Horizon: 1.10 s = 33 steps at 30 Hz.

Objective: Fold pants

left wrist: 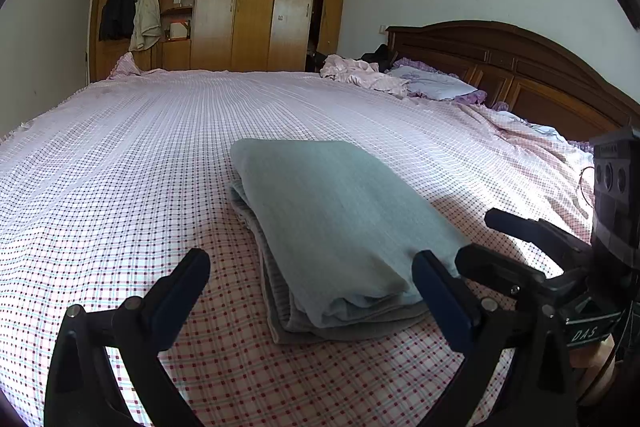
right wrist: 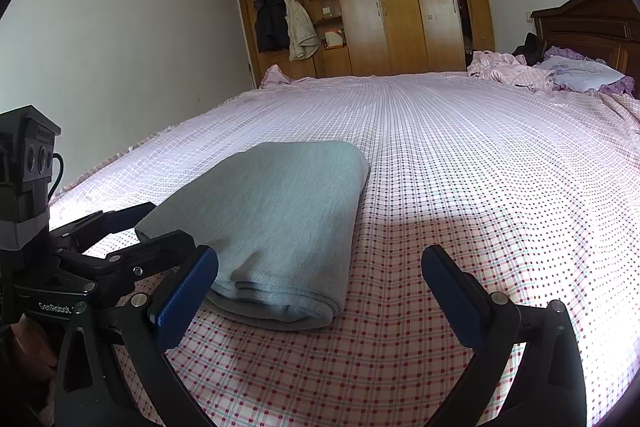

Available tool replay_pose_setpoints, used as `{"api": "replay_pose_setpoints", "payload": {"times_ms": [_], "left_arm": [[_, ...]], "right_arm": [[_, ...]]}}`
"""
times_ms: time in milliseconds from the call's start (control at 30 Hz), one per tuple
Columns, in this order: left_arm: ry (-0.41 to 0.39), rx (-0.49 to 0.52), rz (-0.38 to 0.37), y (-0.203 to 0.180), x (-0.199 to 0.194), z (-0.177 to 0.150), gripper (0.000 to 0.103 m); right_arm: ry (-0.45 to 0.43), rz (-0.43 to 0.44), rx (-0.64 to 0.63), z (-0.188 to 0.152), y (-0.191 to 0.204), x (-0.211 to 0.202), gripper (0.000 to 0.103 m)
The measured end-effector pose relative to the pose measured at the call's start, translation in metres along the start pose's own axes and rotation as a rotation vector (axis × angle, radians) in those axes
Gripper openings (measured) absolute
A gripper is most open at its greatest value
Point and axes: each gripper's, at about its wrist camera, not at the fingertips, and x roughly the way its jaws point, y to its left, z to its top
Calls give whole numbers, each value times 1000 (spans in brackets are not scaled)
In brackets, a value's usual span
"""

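Grey pants (left wrist: 332,227), folded stack on checked bedspread (left wrist: 120,167), soft, light, likely floppy: grip the thick near fold; left gripper (left wrist: 316,291) and right gripper (right wrist: 320,287) both spread, empty

The pants (left wrist: 340,227) are pale grey-blue, folded into a thick flat rectangle. They lie on the checked bed (left wrist: 160,147), at its near side, layered edges facing near.

A home bedroom: bed (left wrist: 160,131), wooden wardrobe (left wrist: 248,3), carved headboard (left wrist: 520,67)
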Motion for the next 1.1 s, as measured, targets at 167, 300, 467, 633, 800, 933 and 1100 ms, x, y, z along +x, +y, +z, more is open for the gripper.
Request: {"api": "replay_pose_setpoints", "payload": {"times_ms": [167,300,467,633,800,933,1100], "left_arm": [[3,-1,1,1,0,-1,103],[-1,1,3,1,-1,0,102],[4,17,11,-3,-1,-1,102],[7,18,8,-3,0,-1,102],[7,18,9,-3,0,0,102],[7,18,9,-3,0,-1,102],[6,18,8,-3,0,-1,102]], "right_arm": [[2,-1,1,0,0,0,98],[2,0,2,1,0,-1,98],[0,5,13,2,-2,-3,98],[-1,6,18,3,-2,-5,98],[-1,5,18,2,-2,-4,98],[-1,7,18,2,-2,-5,98],[-1,6,18,2,-2,-5,98]]}}
